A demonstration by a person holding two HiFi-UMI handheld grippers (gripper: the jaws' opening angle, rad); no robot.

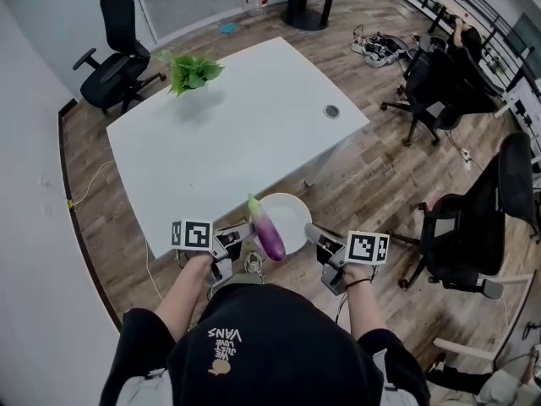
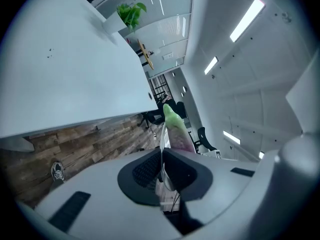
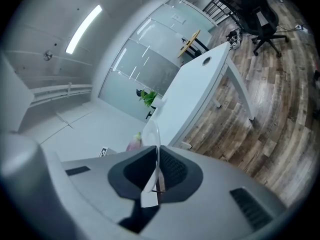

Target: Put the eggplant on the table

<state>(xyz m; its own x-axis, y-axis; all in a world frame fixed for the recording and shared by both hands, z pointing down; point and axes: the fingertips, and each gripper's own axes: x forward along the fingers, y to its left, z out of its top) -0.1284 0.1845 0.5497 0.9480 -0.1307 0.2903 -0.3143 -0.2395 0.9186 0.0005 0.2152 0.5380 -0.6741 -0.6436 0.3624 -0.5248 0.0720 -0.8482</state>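
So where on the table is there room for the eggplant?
Most of the white table is bare: the middle between the potted plant at its far corner and the cable hole near the right edge. Only the plant's corner is crowded.

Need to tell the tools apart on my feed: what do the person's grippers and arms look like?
Both the left gripper and right gripper are light grey two-jaw tools with dark textured pads, each carrying a cube of black-and-white square markers. The person wears a black short-sleeved shirt and a dark band on the right wrist.
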